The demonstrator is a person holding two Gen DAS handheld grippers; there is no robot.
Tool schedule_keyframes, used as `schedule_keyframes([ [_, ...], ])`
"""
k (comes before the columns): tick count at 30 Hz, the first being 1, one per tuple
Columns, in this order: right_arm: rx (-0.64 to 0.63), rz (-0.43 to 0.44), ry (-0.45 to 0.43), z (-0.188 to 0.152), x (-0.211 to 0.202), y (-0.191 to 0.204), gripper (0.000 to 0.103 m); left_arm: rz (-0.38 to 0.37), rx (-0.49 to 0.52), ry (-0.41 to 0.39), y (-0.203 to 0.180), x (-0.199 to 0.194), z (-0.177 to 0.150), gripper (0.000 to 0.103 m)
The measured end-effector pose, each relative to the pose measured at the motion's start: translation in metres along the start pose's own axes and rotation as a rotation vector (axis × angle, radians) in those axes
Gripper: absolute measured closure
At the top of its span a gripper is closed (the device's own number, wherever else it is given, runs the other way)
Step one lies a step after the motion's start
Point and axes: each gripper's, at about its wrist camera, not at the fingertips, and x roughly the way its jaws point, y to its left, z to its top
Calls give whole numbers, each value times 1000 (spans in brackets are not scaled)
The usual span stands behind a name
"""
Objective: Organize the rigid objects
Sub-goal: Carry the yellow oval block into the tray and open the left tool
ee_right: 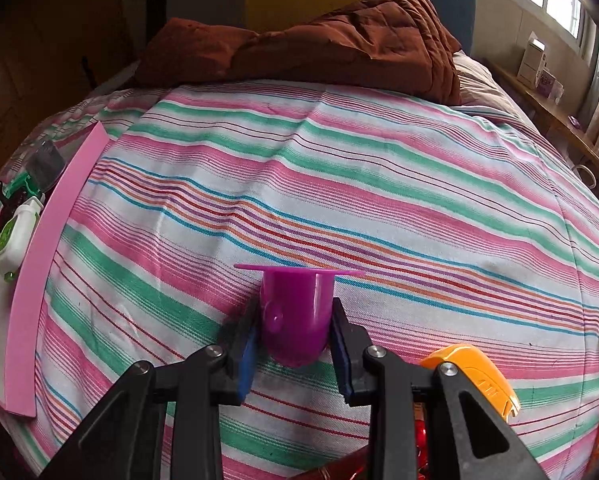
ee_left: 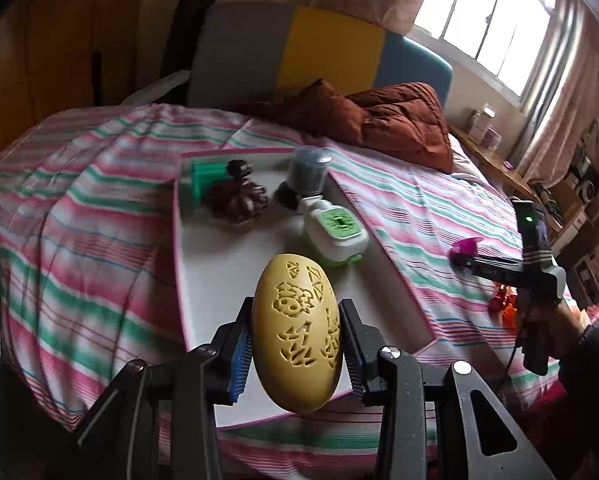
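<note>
My left gripper (ee_left: 297, 338) is shut on a yellow carved egg (ee_left: 297, 332) and holds it above the near end of a white tray with a pink rim (ee_left: 235, 280). The tray holds a green-and-white gadget (ee_left: 335, 232), a grey-capped jar (ee_left: 309, 172), a green block (ee_left: 207, 178) and a dark brown lump (ee_left: 237, 198). My right gripper (ee_right: 295, 320) is shut on a purple cup (ee_right: 295, 312) with a flat brim, held above the striped bedspread. The right gripper also shows in the left wrist view (ee_left: 465, 258), right of the tray.
The tray's pink rim (ee_right: 39, 256) lies at the left of the right wrist view. An orange toy (ee_right: 479, 380) and red pieces (ee_left: 501, 302) lie on the bed by the right gripper. A brown quilt (ee_left: 379, 116) is piled at the headboard. A shelf (ee_left: 495, 160) runs under the window.
</note>
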Motion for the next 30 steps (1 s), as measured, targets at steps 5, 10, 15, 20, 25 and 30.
schedule_keyframes([
  [5, -3, -1, -3, 0, 0, 1, 72, 10, -65, 27, 18, 14, 7, 63],
  [10, -5, -5, -1, 0, 1, 2, 72, 22, -44, 42, 18, 39, 29, 63],
  [15, -4, -5, 2, 1, 0, 2, 72, 55, -55, 61, 23, 67, 48, 71],
  [20, -4, -2, 5, 2, 1, 2, 72, 136, -29, 33, 28, 77, 56, 68],
  [25, -4, -2, 4, 2, 2, 3, 72, 177, -13, -6, 31, 61, 48, 64],
  [30, -8, -5, 5, 3, 2, 4, 72, 189, -8, -62, 35, 30, 34, 64],
])
